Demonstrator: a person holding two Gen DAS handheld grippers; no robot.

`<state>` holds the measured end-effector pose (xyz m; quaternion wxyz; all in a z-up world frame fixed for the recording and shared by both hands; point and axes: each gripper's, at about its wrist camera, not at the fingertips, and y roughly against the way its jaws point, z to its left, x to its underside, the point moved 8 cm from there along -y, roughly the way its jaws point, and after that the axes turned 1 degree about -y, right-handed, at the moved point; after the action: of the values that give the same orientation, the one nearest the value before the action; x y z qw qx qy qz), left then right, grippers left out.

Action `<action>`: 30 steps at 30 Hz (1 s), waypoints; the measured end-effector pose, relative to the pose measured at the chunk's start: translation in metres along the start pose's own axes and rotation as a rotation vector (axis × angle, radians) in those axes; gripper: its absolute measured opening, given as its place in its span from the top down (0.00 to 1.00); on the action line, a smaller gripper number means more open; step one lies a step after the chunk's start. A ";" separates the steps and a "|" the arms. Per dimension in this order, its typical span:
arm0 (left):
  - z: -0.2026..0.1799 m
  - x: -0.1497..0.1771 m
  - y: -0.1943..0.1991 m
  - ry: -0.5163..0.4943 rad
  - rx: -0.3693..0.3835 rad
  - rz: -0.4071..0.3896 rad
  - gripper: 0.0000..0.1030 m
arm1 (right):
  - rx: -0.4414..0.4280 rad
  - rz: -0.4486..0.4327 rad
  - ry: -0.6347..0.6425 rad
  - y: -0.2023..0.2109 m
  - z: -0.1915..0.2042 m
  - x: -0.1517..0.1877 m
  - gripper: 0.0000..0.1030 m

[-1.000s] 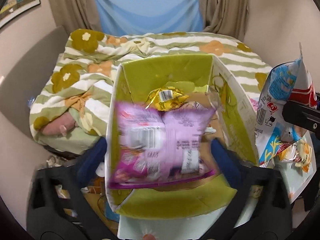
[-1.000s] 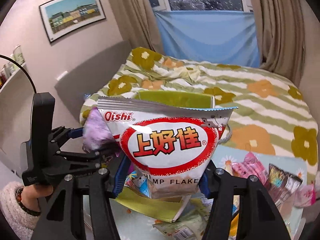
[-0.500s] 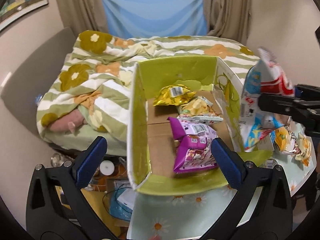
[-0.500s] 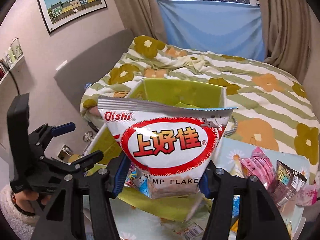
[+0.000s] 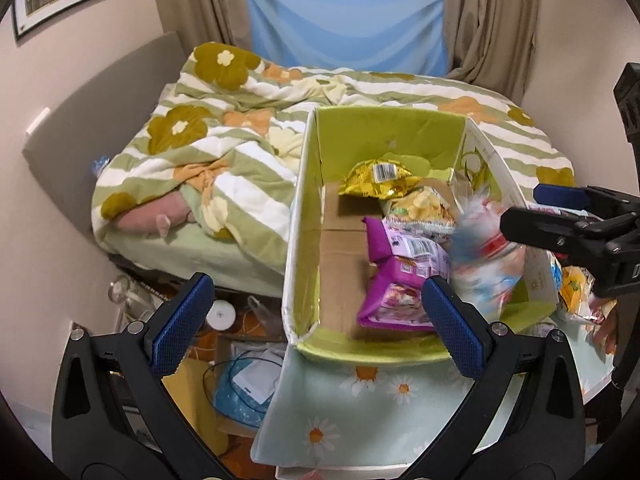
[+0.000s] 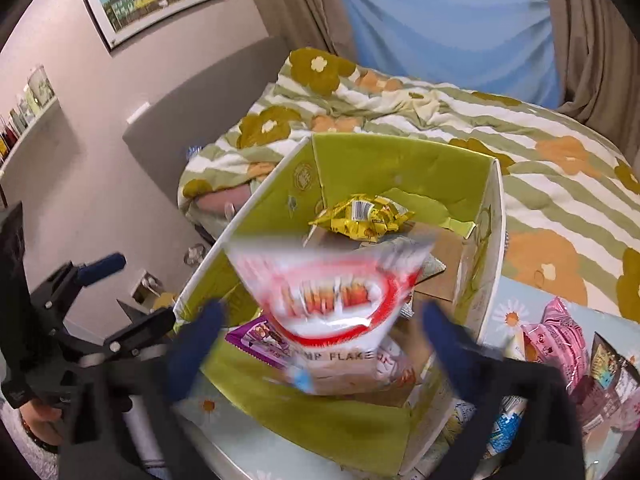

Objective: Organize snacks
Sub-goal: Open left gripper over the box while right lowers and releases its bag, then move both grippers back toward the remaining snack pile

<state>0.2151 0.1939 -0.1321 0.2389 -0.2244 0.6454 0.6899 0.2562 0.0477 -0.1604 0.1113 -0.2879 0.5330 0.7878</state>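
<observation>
Right hand-held gripper [image 6: 320, 344]: blue-padded jaws opening, spread wide and blurred, pads clear of the white-and-red shrimp-flake bag [image 6: 332, 308]. Bag loose between the jaws, smeared by motion, over the near end of the green-lined cardboard box [image 6: 400, 168]. In the left wrist view, same bag [image 5: 486, 256] a blurred streak at the box's right side, just below the black frame of the right hand-held gripper [image 5: 560, 216].

Left hand-held gripper [image 5: 316, 320]: released, blue pads wide apart, nothing between them, held near the box's front left corner above the edge of the tabletop.

Inside the box [image 5: 304, 220], on the bare brown cardboard floor: a purple foil snack packet [image 5: 400, 280] toward the near right, partly under the falling bag; a pale packet printed with yellow crisps [image 5: 424, 208] just behind it; a crinkled gold foil packet with a barcode label [image 5: 378, 180] against the far wall. Left half of the floor bare.

Box standing on a pale blue daisy-print tabletop [image 5: 360, 400], front flap folded down over it. To the right of the box, on the same tabletop: a pink foil packet [image 6: 560, 332] and a dark packet [image 6: 612, 364] beside it, more wrappers crowded at the edge, too blurred to tell apart.

Behind the box: a bed under a green-and-white striped quilt with flower print [image 5: 224, 128]. On the floor at the left: a blue bag with cables [image 5: 244, 388].
</observation>
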 end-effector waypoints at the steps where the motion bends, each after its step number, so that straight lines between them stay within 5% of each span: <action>1: -0.001 0.001 0.000 0.000 0.000 0.004 0.00 | 0.003 -0.008 0.004 0.002 0.000 0.002 0.00; 9: -0.007 -0.001 0.011 -0.003 0.000 -0.024 0.00 | 0.022 -0.015 0.044 0.017 0.009 0.009 0.00; 18: -0.015 -0.018 0.043 -0.040 -0.006 -0.112 0.00 | 0.049 -0.128 0.060 0.062 0.019 -0.003 0.00; 30: -0.072 -0.041 0.074 -0.143 0.146 -0.209 0.00 | 0.227 -0.256 -0.055 0.147 -0.009 0.018 0.00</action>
<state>0.2014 0.1163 -0.0530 0.3706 -0.2227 0.6484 0.6266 0.1735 -0.0226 -0.0588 0.2568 -0.3173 0.5743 0.7096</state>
